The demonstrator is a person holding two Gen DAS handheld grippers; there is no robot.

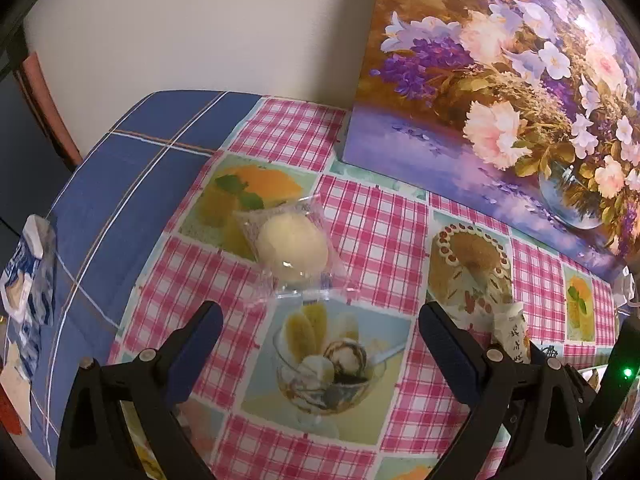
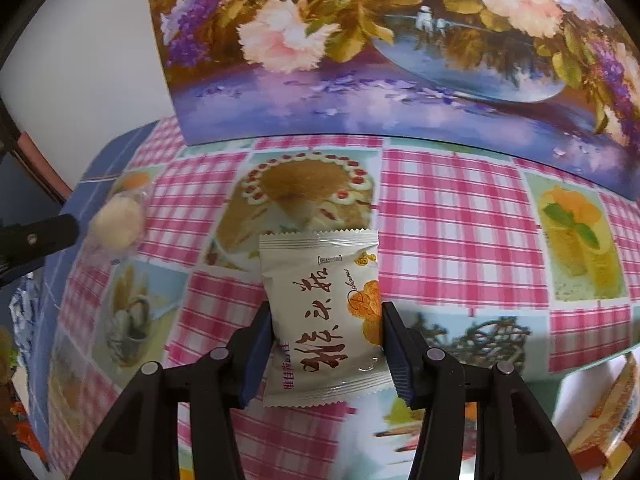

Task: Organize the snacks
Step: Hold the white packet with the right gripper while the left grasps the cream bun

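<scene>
Right tool [image 2: 326, 344] clamped on cream snack packet [image 2: 320, 312] above worktop [image 2: 460, 216]; left tool [image 1: 320, 332] spread before clear-wrapped bun [image 1: 292, 248]; next: carrying packet to its place, likely.

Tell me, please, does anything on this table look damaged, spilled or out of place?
Nothing looks spilled or damaged. The round pale snack in clear wrap lies whole on the tablecloth, ahead of the open left gripper. The right gripper holds the white snack packet, which looks sealed and only slightly tilted.

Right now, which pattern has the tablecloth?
Pink-and-white check with dessert pictures on the tablecloth; right wrist view shows it best.
</scene>
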